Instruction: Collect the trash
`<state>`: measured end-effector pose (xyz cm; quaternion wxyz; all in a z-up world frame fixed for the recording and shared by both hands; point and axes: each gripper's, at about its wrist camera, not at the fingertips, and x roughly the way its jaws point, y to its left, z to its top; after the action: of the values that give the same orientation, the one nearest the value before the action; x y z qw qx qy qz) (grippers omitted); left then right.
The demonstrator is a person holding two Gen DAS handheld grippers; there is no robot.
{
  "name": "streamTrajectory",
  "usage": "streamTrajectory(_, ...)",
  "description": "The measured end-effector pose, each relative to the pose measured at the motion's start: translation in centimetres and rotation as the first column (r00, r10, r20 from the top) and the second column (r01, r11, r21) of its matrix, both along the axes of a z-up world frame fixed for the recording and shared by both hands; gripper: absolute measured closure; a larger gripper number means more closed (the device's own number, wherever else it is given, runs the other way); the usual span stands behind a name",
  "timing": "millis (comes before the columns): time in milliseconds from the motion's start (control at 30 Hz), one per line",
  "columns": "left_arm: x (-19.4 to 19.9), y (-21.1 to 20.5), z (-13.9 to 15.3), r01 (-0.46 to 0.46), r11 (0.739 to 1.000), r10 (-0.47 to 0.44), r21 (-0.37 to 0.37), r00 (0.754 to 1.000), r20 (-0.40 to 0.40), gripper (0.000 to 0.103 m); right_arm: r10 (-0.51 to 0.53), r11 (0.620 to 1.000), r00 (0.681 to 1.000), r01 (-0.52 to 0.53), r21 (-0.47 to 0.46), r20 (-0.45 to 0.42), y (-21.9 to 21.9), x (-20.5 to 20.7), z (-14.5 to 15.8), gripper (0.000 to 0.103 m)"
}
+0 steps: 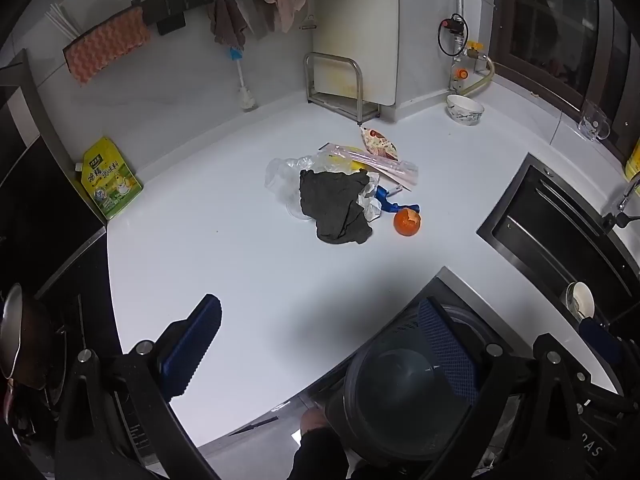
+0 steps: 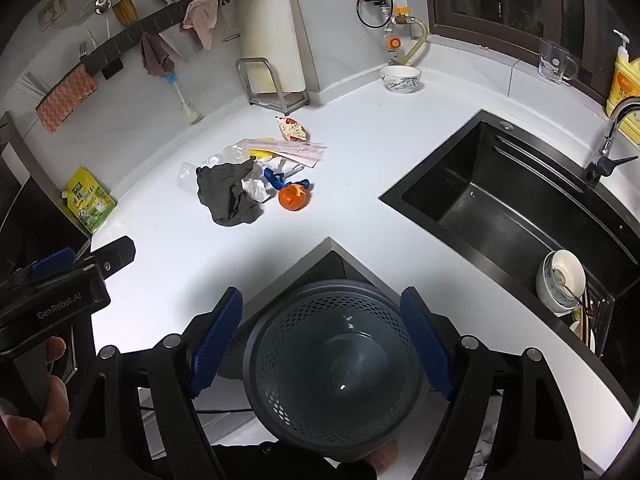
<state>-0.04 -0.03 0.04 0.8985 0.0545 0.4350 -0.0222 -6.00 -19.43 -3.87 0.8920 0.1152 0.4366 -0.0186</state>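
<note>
On the white counter [image 2: 168,280], near its middle, the trash lies in one small heap: one dark grey rag [image 2: 228,194], one crumpled clear plastic bag [image 2: 188,176], one pink flat wrapper [image 2: 288,150], one printed snack packet [image 2: 292,128], one piece of white paper [image 2: 256,191], some blue scraps [image 2: 276,178] and one orange peel [image 2: 294,197] at the side nearest the sink. The rag covers part of the bag and the paper.

Below the inner corner of the counter stands one dark perforated bin [image 2: 332,376], and I see nothing inside except a few small bits. My right tongs [image 2: 320,344] hang above it with both blue pads wide apart, holding nothing. My left tongs [image 1: 320,344] are also spread open and hold nothing; their right pad is over the bin rim [image 1: 400,384].

Between my tongs and the heap the counter is bare. At the back edge I count one metal rack [image 2: 272,84] with a cutting board, one patterned bowl [image 2: 400,79] and one glass mug [image 2: 556,65]. One yellow-green pouch [image 2: 90,202] leans at the left edge. One black sink [image 2: 508,200] is set in the right part, with one tap [image 2: 612,136] and some dishes [image 2: 560,280] at its near corner. On the tiled wall hangs one dark rail [image 2: 160,20] with two cloths, one orange sponge cloth and one brush.
</note>
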Motion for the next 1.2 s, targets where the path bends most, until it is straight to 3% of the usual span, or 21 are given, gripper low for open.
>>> streamTrajectory(267,0.75,0.12,-0.18,-0.001,1.0,0.001,-0.008,1.0,-0.024,0.006,-0.003,1.0,1.0,0.003,-0.004,-0.001,-0.04,0.0,0.02,0.026)
streamTrajectory(300,0.01,0.0,-0.07,0.001,1.0,-0.001,0.0,1.0,0.007,0.006,-0.002,1.0,1.0,0.002,-0.004,-0.001,-0.01,-0.04,0.01,0.026)
streamTrajectory(1200,0.0,0.12,0.45,0.002,1.0,-0.002,0.005,1.0,0.008,0.006,-0.008,1.0,1.0,0.008,-0.001,0.002,-0.18,-0.03,-0.1,0.026)
